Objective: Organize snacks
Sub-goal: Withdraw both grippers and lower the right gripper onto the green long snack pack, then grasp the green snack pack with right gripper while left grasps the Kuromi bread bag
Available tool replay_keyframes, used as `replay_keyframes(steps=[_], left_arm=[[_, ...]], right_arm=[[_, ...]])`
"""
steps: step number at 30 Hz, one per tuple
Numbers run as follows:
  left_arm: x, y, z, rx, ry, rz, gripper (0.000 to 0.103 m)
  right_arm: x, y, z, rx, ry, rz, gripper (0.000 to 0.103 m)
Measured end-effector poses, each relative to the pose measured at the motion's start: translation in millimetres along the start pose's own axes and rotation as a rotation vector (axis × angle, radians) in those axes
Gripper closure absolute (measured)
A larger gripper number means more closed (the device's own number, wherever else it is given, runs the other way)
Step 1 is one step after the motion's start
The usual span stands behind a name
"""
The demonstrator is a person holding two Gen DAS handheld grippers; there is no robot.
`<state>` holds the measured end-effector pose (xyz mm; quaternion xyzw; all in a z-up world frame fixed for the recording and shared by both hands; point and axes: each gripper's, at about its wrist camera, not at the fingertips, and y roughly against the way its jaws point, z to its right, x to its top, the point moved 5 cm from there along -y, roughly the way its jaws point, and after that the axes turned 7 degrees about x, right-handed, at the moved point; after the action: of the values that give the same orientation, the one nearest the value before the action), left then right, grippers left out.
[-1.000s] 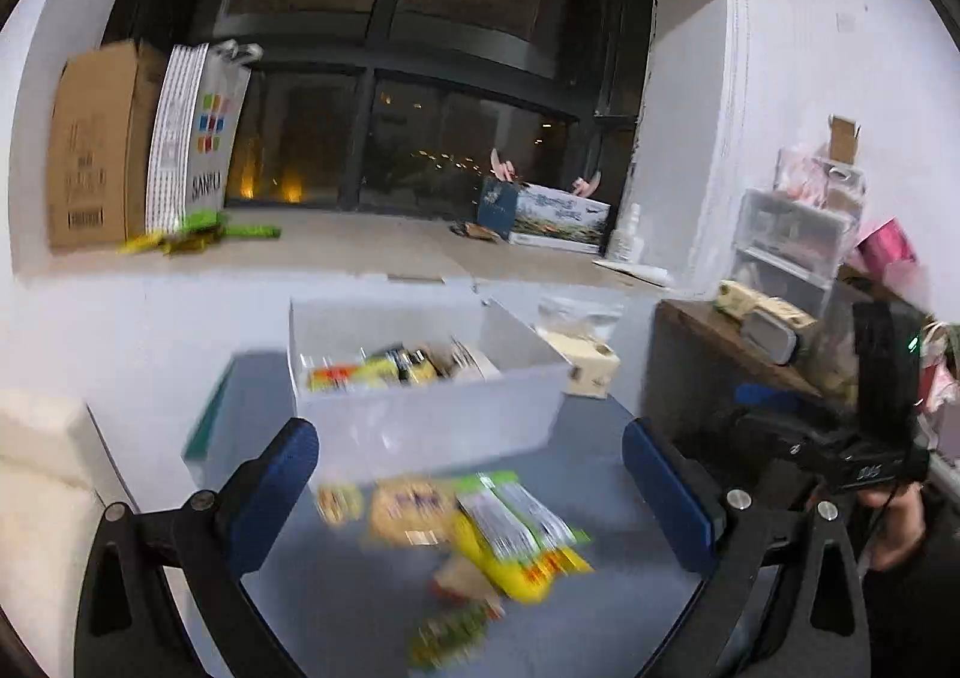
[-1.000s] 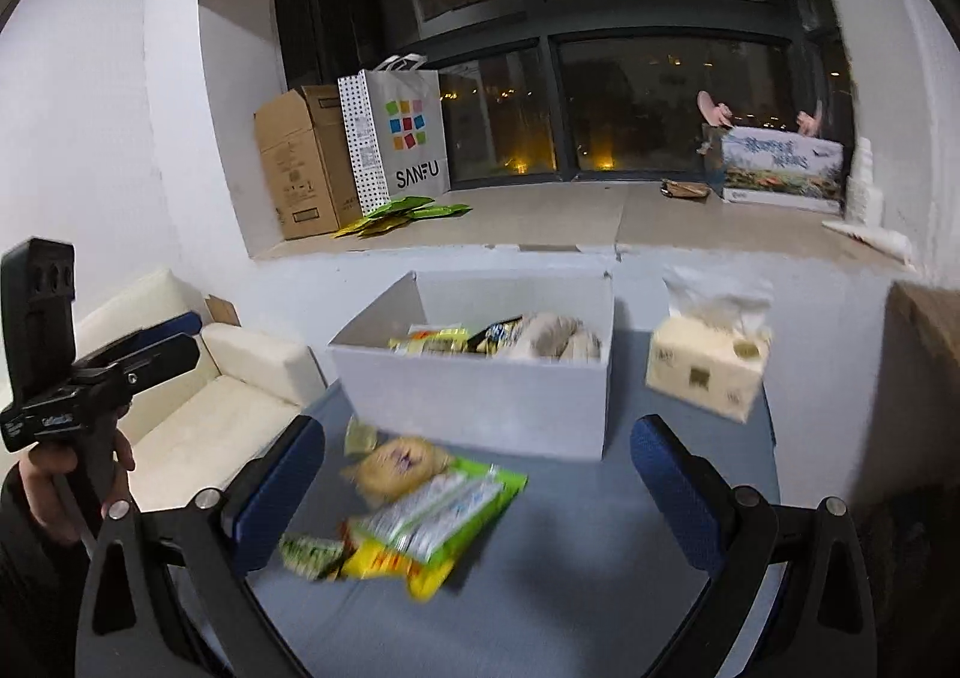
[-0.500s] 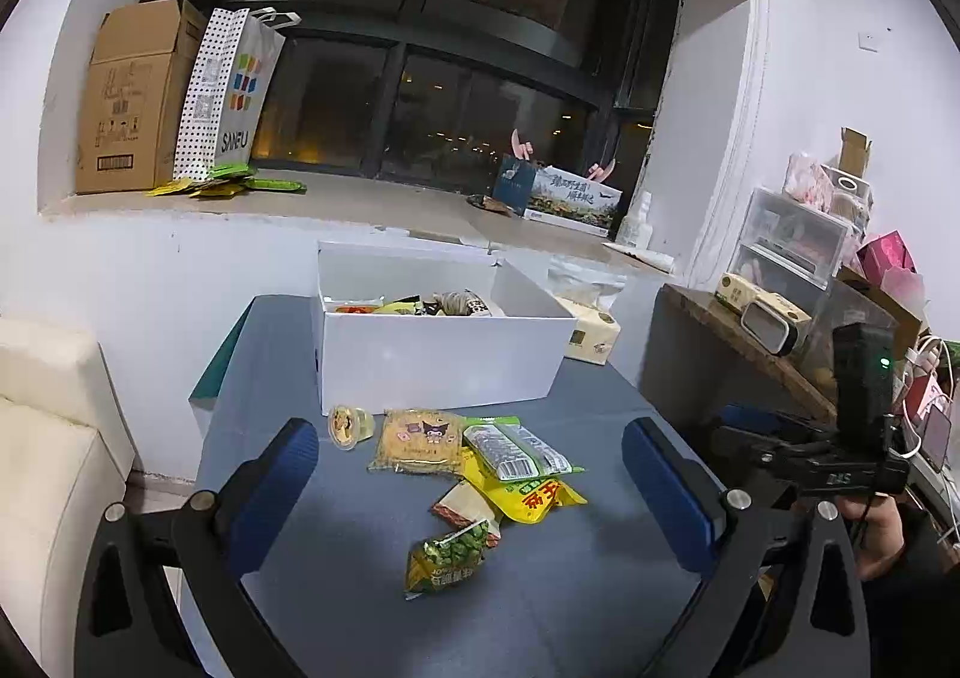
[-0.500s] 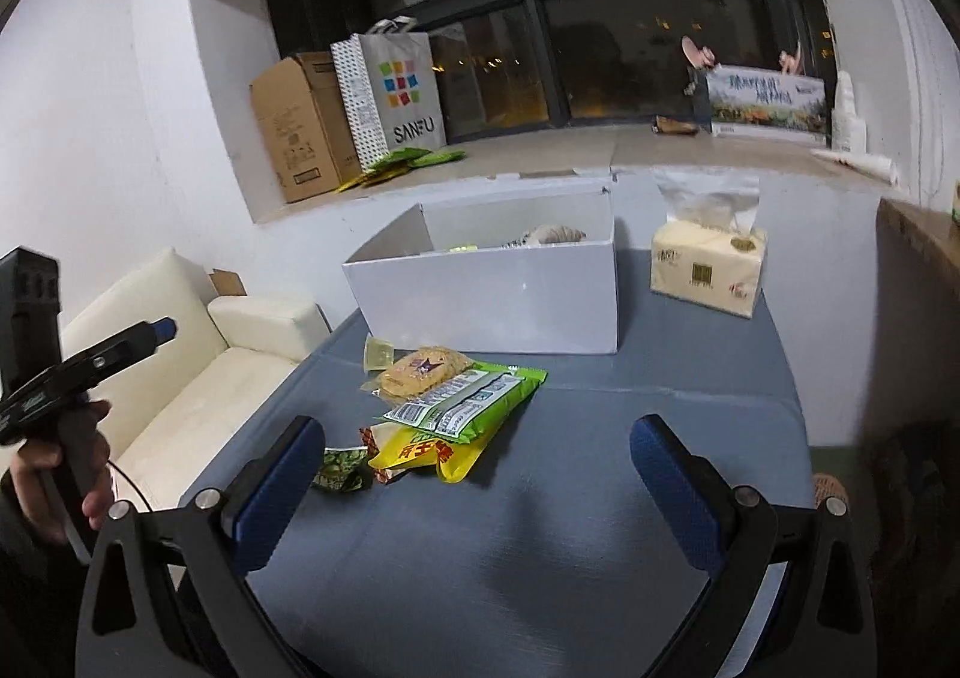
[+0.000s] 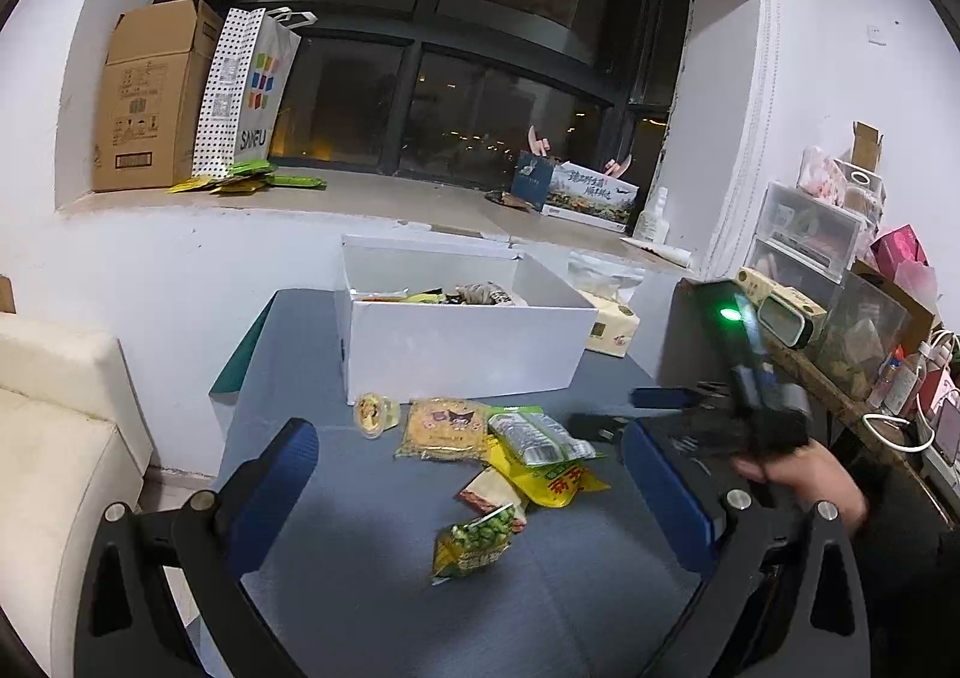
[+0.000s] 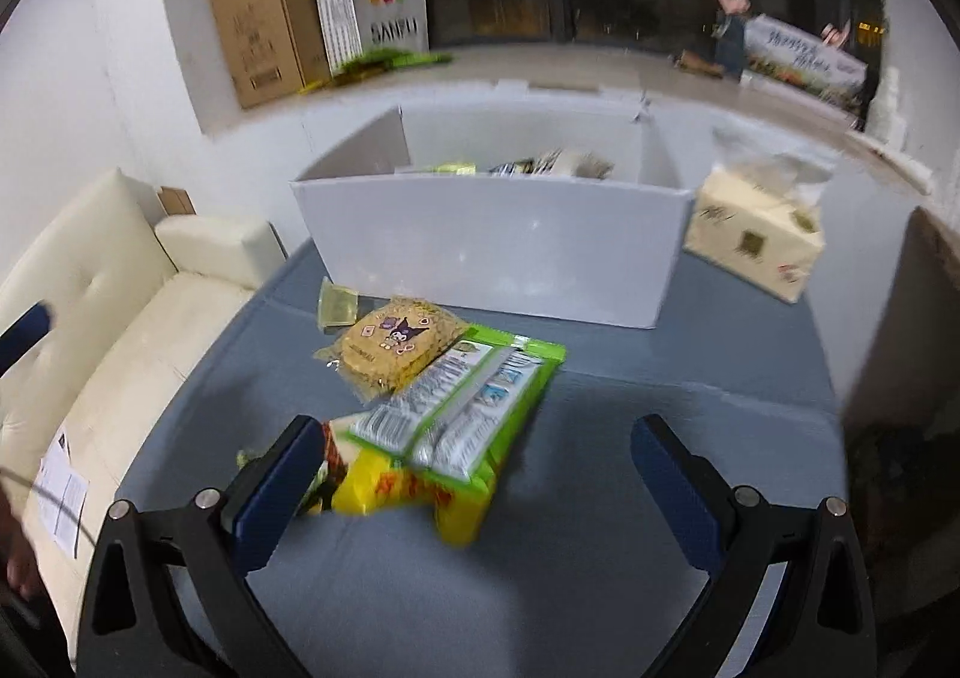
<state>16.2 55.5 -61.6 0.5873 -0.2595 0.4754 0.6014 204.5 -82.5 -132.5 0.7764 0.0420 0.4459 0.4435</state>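
A white box [image 5: 462, 345] [image 6: 492, 252] holding several snacks stands on the blue-grey table [image 5: 372, 534]. In front of it lie loose snacks: a small yellow jelly cup [image 5: 375, 413], a yellow cookie pack [image 5: 447, 429] [image 6: 393, 345], a green-edged pack [image 5: 534, 435] [image 6: 474, 408], a yellow bag [image 5: 555, 480] [image 6: 414, 489] and a green pea pack [image 5: 477, 543]. My left gripper [image 5: 474, 492] is open and empty above the pea pack. My right gripper [image 6: 480, 498] is open and empty, just above the green-edged pack and yellow bag; it also shows in the left wrist view [image 5: 708, 426].
A tissue box [image 6: 753, 237] [image 5: 612, 321] sits right of the white box. A cream sofa [image 6: 96, 330] is left of the table, a wooden shelf [image 5: 840, 384] with clutter to the right. A cardboard box [image 5: 150, 102] and paper bag [image 5: 249, 90] stand on the window ledge.
Both grippers have moved forward and down toward the snack pile. The right gripper has come much closer to the green-edged pack and tilted down over it.
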Motion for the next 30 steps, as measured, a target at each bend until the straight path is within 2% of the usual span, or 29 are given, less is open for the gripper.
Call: replay_keyframes(steps=[6,10,12,14,16,17,19,22,26,30], left_arm=[[-5.2,-0.5,-11.0,0.007,0.025,-0.009,0.0],[-10.2,-4.1,-15.4,0.012,0.038,-0.024,0.0],[-12.1,-5.6,-15.6,0.013,0.038,-0.03,0.0],[-13.8,-6.4,-14.7,0.013,0.035,-0.034,0.0],[-16.3,-9.5,-14.6,0.018,0.034,-0.043,0.0],[-17.1,-10.7,-14.6,0.019,0.035,-0.047,0.0],[-19.5,-13.3,-13.3,0.016,0.035,-0.053,0.0],[-20.8,-18.2,-10.1,0.013,0.027,-0.064,0.0],[-21.9,-32.0,-0.9,-0.012,0.008,-0.091,0.0],[-21.5,-62.2,16.9,-0.051,-0.045,-0.134,0.0]], right_arm=[[12.9,-57.1,4.7,-0.004,-0.07,-0.107,0.0],[7.6,-90.2,11.8,-0.056,-0.091,-0.189,0.0],[2.8,-103.2,15.2,-0.054,-0.107,-0.231,0.0],[-3.2,-114.0,18.3,-0.025,-0.128,-0.274,0.006],[-3.0,-111.2,16.1,0.016,-0.109,-0.249,0.03],[-2.1,-108.2,16.9,0.008,-0.105,-0.242,0.032],[-0.1,-99.6,19.6,0.001,-0.103,-0.223,0.046],[2.3,-83.9,21.3,0.013,-0.084,-0.186,0.052],[0.7,-55.4,16.3,0.039,-0.038,-0.121,0.053],[-4.0,-14.6,20.6,0.083,-0.04,-0.032,0.053]])
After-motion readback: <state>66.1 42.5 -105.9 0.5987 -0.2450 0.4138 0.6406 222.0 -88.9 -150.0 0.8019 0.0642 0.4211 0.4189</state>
